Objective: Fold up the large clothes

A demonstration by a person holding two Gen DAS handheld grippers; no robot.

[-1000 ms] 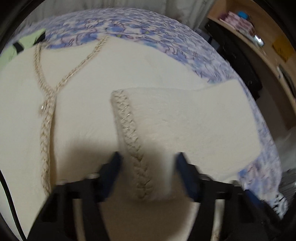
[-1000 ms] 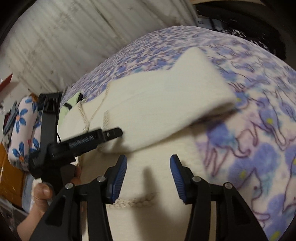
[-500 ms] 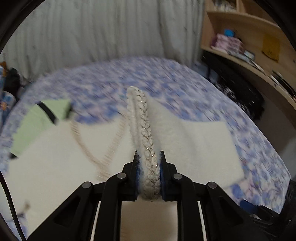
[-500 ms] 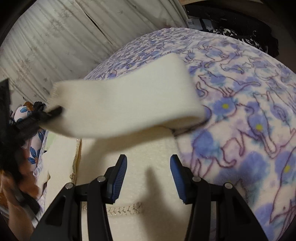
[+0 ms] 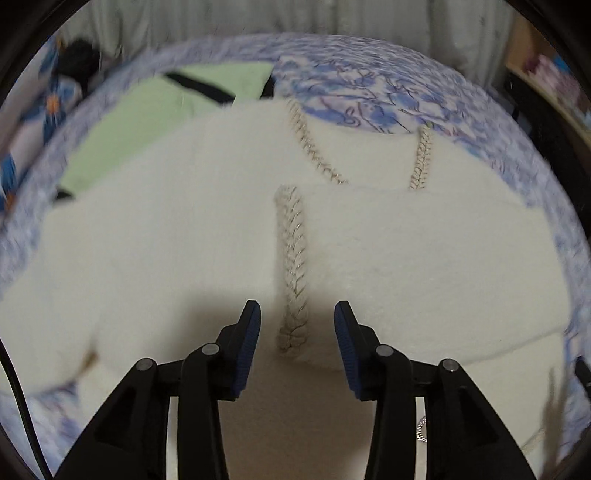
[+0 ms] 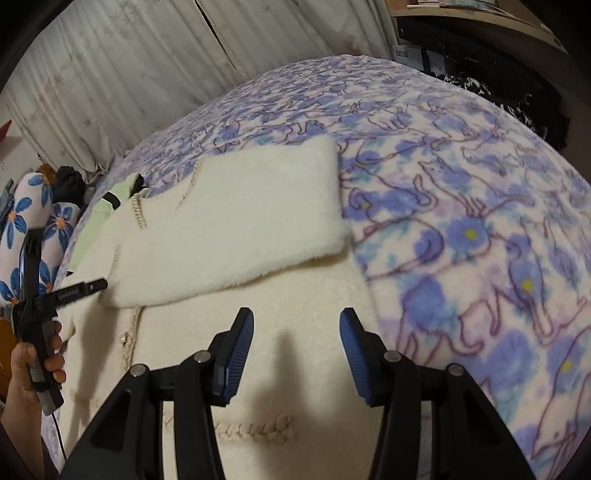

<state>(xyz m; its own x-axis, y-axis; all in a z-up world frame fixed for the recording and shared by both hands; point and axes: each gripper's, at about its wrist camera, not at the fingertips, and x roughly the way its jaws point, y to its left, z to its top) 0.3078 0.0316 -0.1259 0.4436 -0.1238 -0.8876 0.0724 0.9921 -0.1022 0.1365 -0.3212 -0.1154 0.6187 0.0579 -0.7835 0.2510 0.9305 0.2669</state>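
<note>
A cream fleece cardigan [image 5: 155,236] with braided trim lies spread on the bed. Its sleeve [image 5: 424,266] is folded across the body, and the braided cuff [image 5: 293,266] points at my left gripper [image 5: 297,339], which is open with the cuff end lying between its fingertips, not held. In the right wrist view the folded sleeve [image 6: 240,221] lies flat on the cardigan [image 6: 295,369]. My right gripper [image 6: 297,350] is open and empty just above the lower body. The left gripper [image 6: 88,286] shows at the sleeve's cuff end, held by a hand.
A blue floral blanket [image 6: 461,221] covers the bed. A light green garment [image 5: 147,122] lies beyond the cardigan. Flowered pillows [image 6: 22,229] sit at the left, curtains [image 6: 147,55] behind, and a wooden shelf unit [image 6: 480,29] at the right.
The left gripper carried the cuff across the body while shut on it, laid the sleeve down and opened. The right gripper stayed open over the lower body.
</note>
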